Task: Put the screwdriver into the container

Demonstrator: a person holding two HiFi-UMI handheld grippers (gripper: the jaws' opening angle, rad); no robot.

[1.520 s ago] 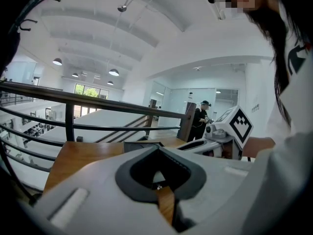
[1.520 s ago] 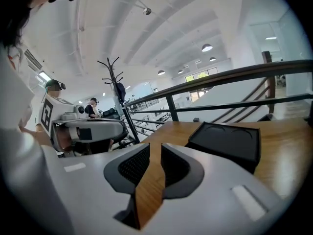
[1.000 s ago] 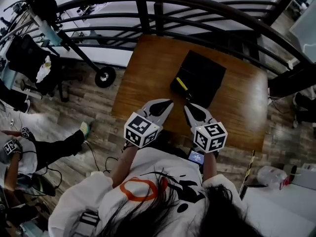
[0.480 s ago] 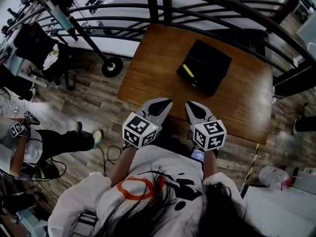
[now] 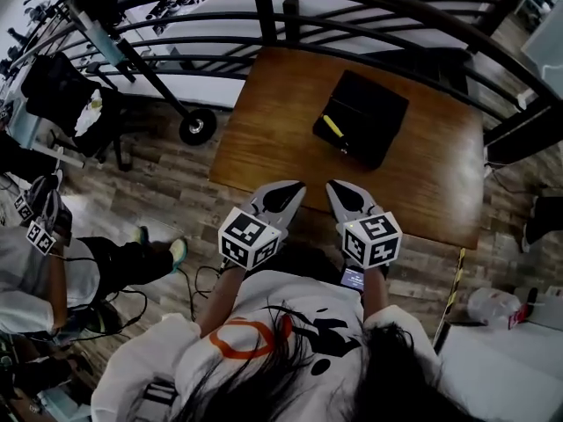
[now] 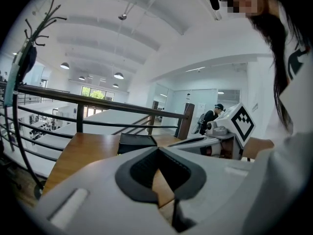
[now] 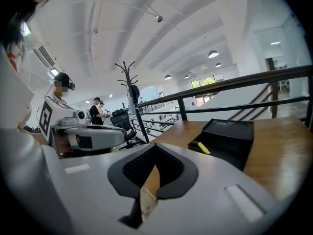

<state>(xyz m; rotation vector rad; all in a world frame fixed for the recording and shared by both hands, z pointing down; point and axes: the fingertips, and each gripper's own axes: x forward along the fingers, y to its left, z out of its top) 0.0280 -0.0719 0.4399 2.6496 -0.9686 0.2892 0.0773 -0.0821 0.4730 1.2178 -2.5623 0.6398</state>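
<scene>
The fingers of the left gripper (image 6: 157, 150) are pressed together at their tips, and nothing lies between them. The fingers of the right gripper (image 7: 155, 147) have just been closing and now meet too, equally empty. Both grippers hang side by side over the near edge of the table (image 5: 264, 139), a little apart from each other, and neither touches anything.

From the fingers, the black container (image 7: 230, 136) lies at about 12 to 1 o'clock, well apart from them and toward the far side of the table. The yellow-handled screwdriver (image 7: 201, 147) lies in the lower, open part of the container, along its 8 o'clock edge in the head view. Its tip is too small to make out.

By my reading the task is as good as done: the screwdriver rests inside the container and no gripper holds it. Nothing seems left to do, beyond perhaps drawing the grippers clear.

Counted: one screwdriver, one container, one table and two grippers. No other loose thing shows on the table. Beyond its far edge, at 12 o'clock, runs a dark railing (image 5: 369, 7).
</scene>
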